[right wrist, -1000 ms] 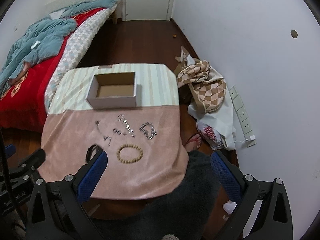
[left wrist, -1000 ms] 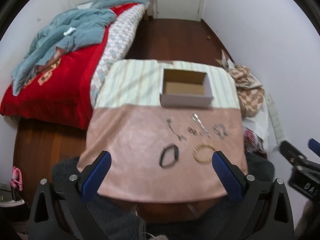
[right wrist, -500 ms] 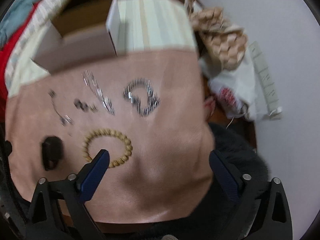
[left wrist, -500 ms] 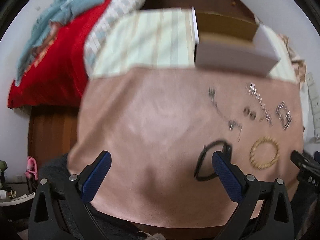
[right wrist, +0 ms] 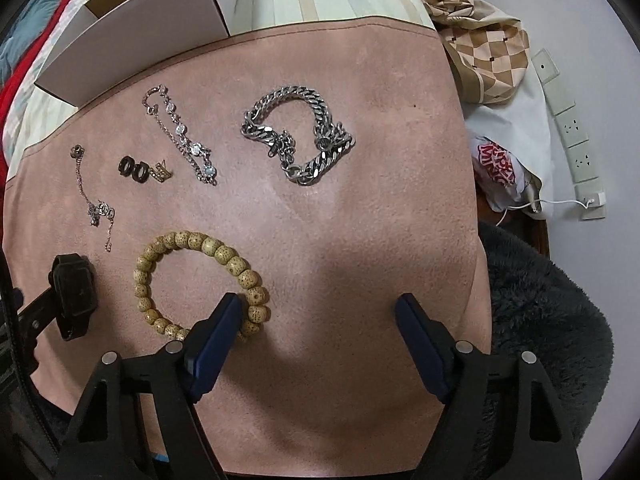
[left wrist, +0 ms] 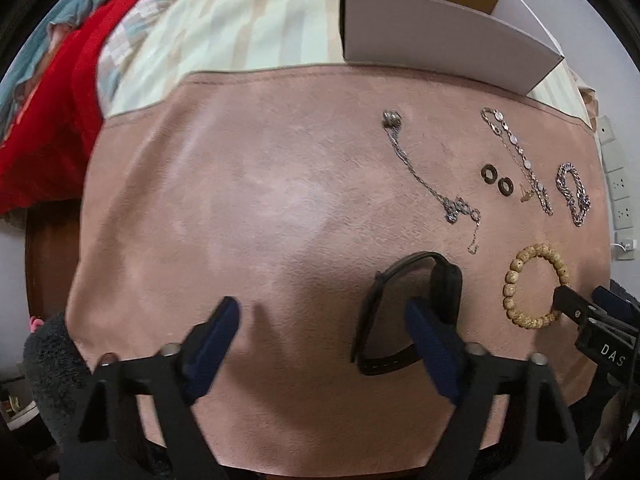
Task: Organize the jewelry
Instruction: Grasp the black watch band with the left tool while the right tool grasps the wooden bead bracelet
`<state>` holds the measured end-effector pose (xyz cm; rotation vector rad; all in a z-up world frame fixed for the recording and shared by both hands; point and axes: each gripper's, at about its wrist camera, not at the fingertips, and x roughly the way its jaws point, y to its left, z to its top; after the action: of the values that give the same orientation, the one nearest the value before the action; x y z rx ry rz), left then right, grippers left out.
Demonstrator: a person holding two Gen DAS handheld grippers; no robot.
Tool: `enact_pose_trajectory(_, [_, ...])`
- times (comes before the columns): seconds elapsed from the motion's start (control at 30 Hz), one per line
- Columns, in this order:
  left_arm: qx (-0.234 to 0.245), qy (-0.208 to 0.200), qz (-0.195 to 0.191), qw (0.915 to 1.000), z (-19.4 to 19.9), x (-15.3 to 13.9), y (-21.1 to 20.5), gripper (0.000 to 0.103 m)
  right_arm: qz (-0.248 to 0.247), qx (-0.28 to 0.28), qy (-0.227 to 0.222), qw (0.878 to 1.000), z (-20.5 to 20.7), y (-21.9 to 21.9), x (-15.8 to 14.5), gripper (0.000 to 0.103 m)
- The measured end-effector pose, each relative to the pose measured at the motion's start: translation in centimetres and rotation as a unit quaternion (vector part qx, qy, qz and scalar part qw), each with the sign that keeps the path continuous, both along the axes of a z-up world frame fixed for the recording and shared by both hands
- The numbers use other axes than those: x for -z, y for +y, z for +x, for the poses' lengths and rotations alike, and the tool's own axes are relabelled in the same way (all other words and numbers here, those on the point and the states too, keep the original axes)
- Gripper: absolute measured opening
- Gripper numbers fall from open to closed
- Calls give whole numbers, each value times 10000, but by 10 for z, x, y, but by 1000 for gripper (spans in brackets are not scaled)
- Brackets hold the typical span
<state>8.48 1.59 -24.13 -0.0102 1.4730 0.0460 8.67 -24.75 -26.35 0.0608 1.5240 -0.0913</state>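
Jewelry lies on a pink cloth. A black watch lies by my open left gripper, whose right finger sits inside its strap loop. A wooden bead bracelet lies by my open right gripper; the left finger overlaps its near edge. Further back lie a thick silver chain bracelet, a thin crystal bracelet, two black rings, a small gold earring and a thin necklace. An open white cardboard box stands at the back.
A striped cloth covers the table's back half. A bed with a red blanket is on the left. A checkered bag and a wall power strip are on the right. A dark fuzzy seat is near.
Both grippers have moved down and forward close over the pink cloth. The left has reached the black watch, the right the bead bracelet. Both stay open.
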Motion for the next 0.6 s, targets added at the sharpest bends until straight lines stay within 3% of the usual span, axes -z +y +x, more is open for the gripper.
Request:
enact_pose_trajectory(0.23, [94, 90, -199, 9997, -4, 10, -2, 36, 1, -64, -7, 10000, -1, 2, -2, 81])
enact_pose_trajectory(0.6, [332, -197, -127, 9992, -14, 18, -10, 9, -24, -157, -59, 9999, -2, 5, -4, 81])
